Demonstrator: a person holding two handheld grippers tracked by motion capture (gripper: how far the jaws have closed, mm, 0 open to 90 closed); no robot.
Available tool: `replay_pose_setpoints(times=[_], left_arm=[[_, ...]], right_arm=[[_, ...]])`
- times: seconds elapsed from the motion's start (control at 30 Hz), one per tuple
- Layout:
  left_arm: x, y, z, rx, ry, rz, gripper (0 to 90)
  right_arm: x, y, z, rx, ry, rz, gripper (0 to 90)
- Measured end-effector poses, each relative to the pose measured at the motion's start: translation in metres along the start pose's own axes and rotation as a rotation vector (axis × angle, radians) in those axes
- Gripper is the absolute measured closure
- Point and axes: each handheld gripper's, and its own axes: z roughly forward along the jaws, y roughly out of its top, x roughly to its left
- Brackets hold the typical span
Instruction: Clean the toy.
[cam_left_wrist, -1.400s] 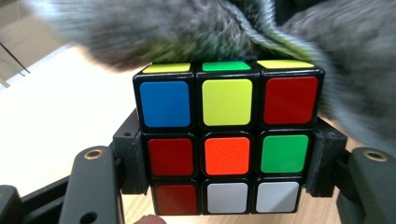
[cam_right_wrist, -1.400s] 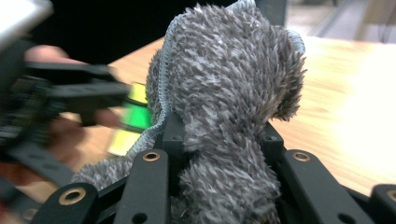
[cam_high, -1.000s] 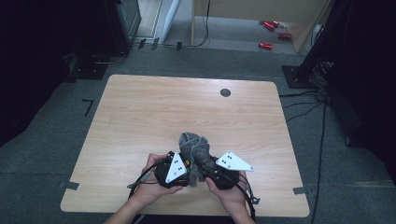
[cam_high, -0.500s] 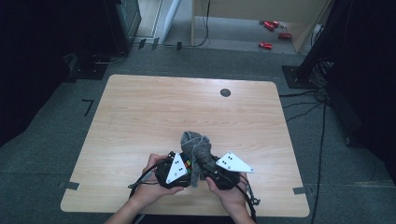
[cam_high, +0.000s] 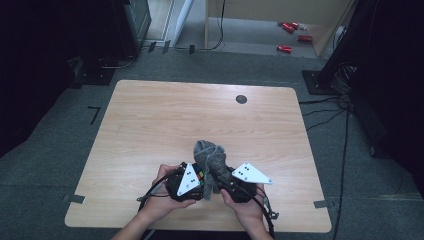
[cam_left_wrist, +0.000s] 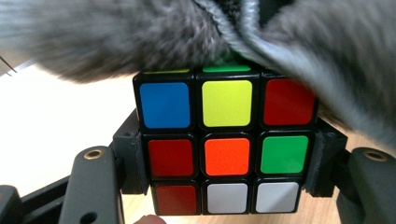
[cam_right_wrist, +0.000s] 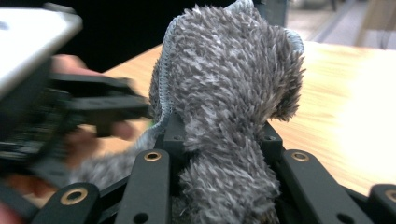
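Near the desk (cam_high: 150, 125) front edge, the left gripper (cam_left_wrist: 224, 154) clamps a colourful puzzle cube (cam_left_wrist: 226, 151) between its jaws. The right gripper (cam_right_wrist: 219, 154) squeezes a fuzzy grey cloth (cam_right_wrist: 229, 93), which drapes over the cube's top.

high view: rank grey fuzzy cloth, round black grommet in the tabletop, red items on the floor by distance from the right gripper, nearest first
1. grey fuzzy cloth: clamped in the right gripper near the table's front edge, touching it.
2. round black grommet: set in the tabletop close to the far edge, well beyond the hands.
3. red items: on the floor past the table, upper right; farthest.
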Motion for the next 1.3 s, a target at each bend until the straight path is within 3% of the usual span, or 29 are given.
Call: replay_pose_setpoints(times=[0.13, 0.23, 0.33, 0.4, 0.5, 0.53, 0.57, 0.63, 0.7, 0.8, 0.87, 0.93, 0.97, 1.03, 1.1, 1.17, 1.3], left_arm=[[0.011, -0.001, -0.006, -0.019, 0.021, -0.032, 34.3], [0.016, -0.002, -0.006, -0.021, 0.017, -0.061, 34.3], [0.009, -0.003, -0.002, 0.001, 0.004, -0.035, 34.3], [0.003, -0.002, 0.001, 0.009, -0.002, -0.015, 34.3], [0.003, 0.000, -0.001, 0.004, 0.004, -0.004, 34.3], [0.005, 0.000, -0.003, 0.001, 0.010, -0.006, 34.3], [0.008, 0.000, -0.004, -0.006, 0.016, -0.014, 34.3], [0.013, -0.001, -0.007, -0.016, 0.021, -0.037, 34.3], [0.014, -0.001, -0.007, -0.016, 0.020, -0.044, 34.3], [0.004, -0.001, -0.001, -0.005, -0.002, -0.036, 34.3], [-0.005, 0.000, 0.003, 0.006, -0.012, 0.008, 34.3], [-0.007, 0.001, 0.003, 0.006, -0.011, 0.016, 34.3], [-0.004, 0.002, 0.001, -0.005, -0.011, 0.003, 34.3], [0.003, 0.001, -0.002, -0.012, 0.002, -0.013, 34.3], [0.008, 0.000, -0.005, -0.018, 0.009, -0.033, 34.3], [0.009, -0.001, -0.004, -0.015, 0.009, -0.040, 34.3], [0.002, -0.001, 0.001, 0.015, -0.010, -0.010, 34.3]], right_arm=[[-0.013, -0.004, -0.001, 0.003, -0.037, 0.031, 67.4], [-0.004, -0.002, -0.002, -0.007, -0.012, 0.004, 67.5], [0.010, 0.000, -0.002, -0.015, 0.032, -0.037, 67.4], [0.016, 0.001, -0.001, -0.004, 0.022, -0.061, 67.4], [0.004, 0.000, 0.000, -0.005, 0.020, -0.019, 67.3], [-0.003, -0.001, 0.001, -0.002, -0.003, -0.005, 67.3], [-0.008, -0.002, 0.001, 0.005, -0.029, 0.011, 67.4], [-0.015, -0.004, 0.000, 0.011, -0.036, 0.046, 67.4], [-0.010, -0.004, -0.002, 0.003, -0.026, 0.027, 67.4], [0.007, 0.000, -0.002, -0.011, 0.019, -0.028, 67.4], [0.011, 0.002, -0.001, -0.007, 0.027, -0.045, 67.3], [0.009, 0.003, -0.001, -0.006, 0.026, -0.047, 67.2], [-0.003, 0.001, -0.002, -0.011, 0.014, -0.007, 67.2], [-0.009, 0.000, -0.002, -0.004, -0.024, -0.003, 67.3], [-0.014, -0.002, -0.003, 0.002, -0.031, 0.033, 67.3], [-0.010, -0.002, -0.002, -0.001, -0.018, 0.031, 67.4], [0.010, 0.001, -0.001, -0.009, 0.036, -0.036, 67.3]])
